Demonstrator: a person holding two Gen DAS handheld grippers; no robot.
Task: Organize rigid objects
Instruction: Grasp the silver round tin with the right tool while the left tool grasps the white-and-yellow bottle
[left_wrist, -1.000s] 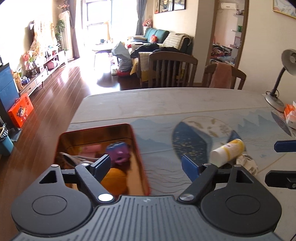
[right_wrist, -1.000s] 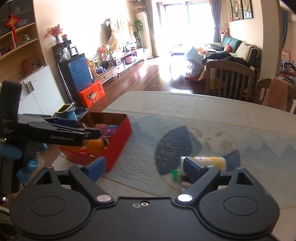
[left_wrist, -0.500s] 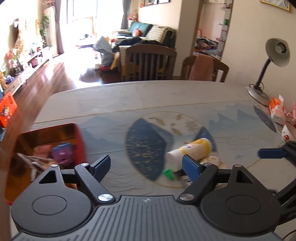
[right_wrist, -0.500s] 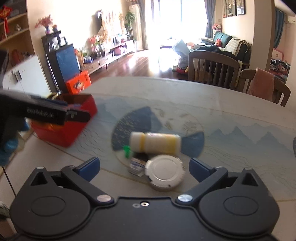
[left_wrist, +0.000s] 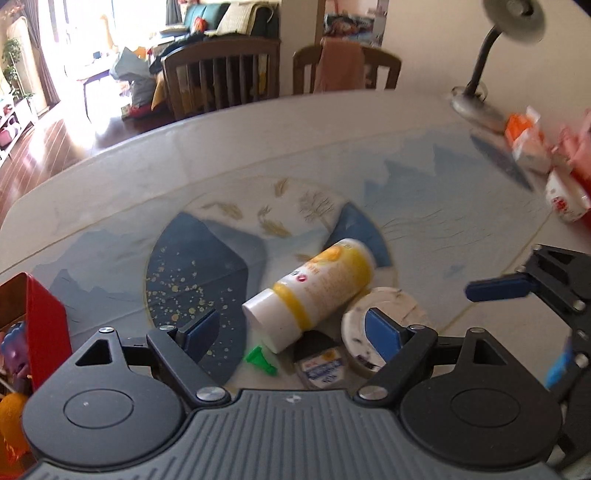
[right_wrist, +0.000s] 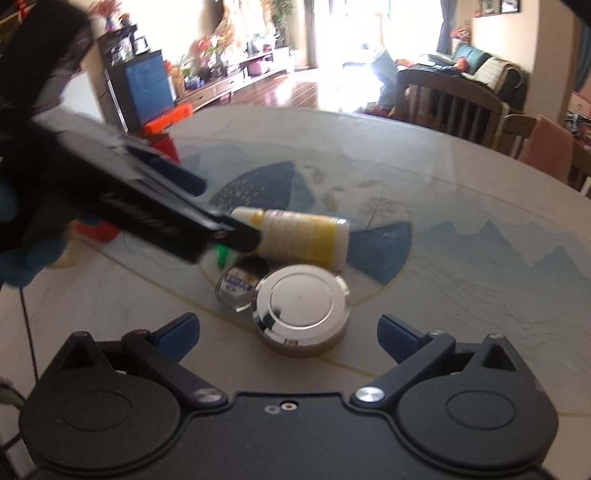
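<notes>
Pale stone-look table (left_wrist: 229, 147) with a blue mountain-and-moon print is carrying everything, and both wrist views are showing it. Only the left wrist view is showing the red box (left_wrist: 48, 325) at the table's left edge, with a purple toy and something orange lying inside, plus a desk lamp (left_wrist: 491, 62) and blurred orange-and-white packets (left_wrist: 528, 140) at the far right; the right wrist view is giving only a red blur there, behind the other tool. The left gripper (left_wrist: 291, 334) is hanging released, blue pads wide apart, over a cluster on the printed disc; in the right wrist view its body is crossing the frame as a dark blur (right_wrist: 236, 236), lettering on its side smeared past reading. The right gripper (right_wrist: 288, 330) is also standing open and empty, its blue pads flanking the cluster, and it is appearing at the right edge of the left view (left_wrist: 517, 295). A yellow-and-white bottle (left_wrist: 314, 291) is lying on its side, cap toward the left gripper; its printed label is too soft to read. Touching it on the near side, a round silver tin (right_wrist: 301, 308) is sitting flat, lid mirror-bright only in the right view. Beside the tin, a small dark jar (right_wrist: 238, 282) is carrying a blue-and-white label, text illegible. A green cap-like piece (left_wrist: 260, 360) is lying just beside the bottle's cap.
</notes>
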